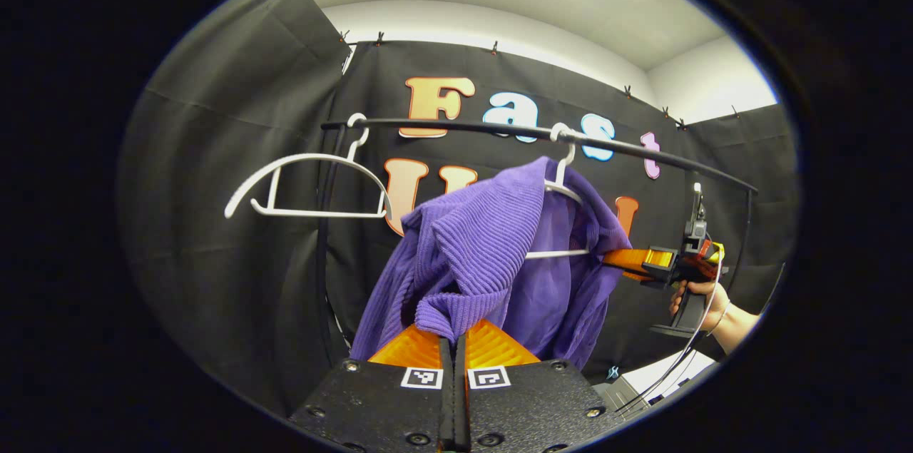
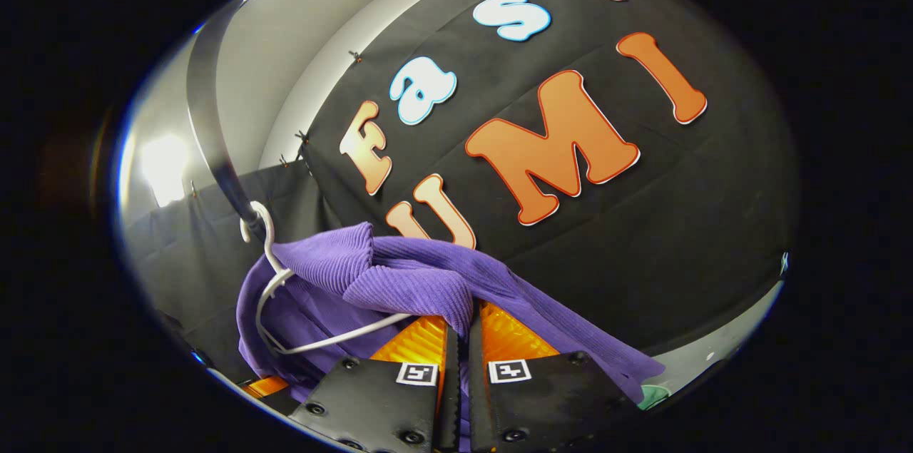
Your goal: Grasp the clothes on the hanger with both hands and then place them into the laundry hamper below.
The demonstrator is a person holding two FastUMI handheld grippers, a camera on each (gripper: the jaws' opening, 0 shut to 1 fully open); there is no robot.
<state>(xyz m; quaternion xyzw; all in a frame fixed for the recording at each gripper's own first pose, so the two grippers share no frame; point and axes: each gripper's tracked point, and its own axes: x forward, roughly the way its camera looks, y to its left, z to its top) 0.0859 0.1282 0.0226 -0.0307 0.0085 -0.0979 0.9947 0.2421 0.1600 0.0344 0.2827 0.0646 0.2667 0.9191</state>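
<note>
Knitwear like this purple cardigan (image 1: 485, 246) handles soft and limp: it is ribbed, light-looking, and likely to sag and stretch wherever it is pinched, so a hold on each side of the body should keep it from trailing. It hangs partly off a white hanger (image 1: 563, 189) on the black rail (image 1: 642, 153), beside an empty hanger (image 1: 307, 185). The left gripper (image 1: 454, 339) has its jaws closed on a bunched fold of the knit. In the right gripper view, the right gripper (image 2: 460, 324) is likewise clamped on a fold near the hanger's wire. In the left gripper view that same tool reaches into the cardigan's far side, held by a hand (image 1: 702, 296). The hamper cannot be made out, so its contents cannot be told. The hanger may snag the knit as it slides free.
</note>
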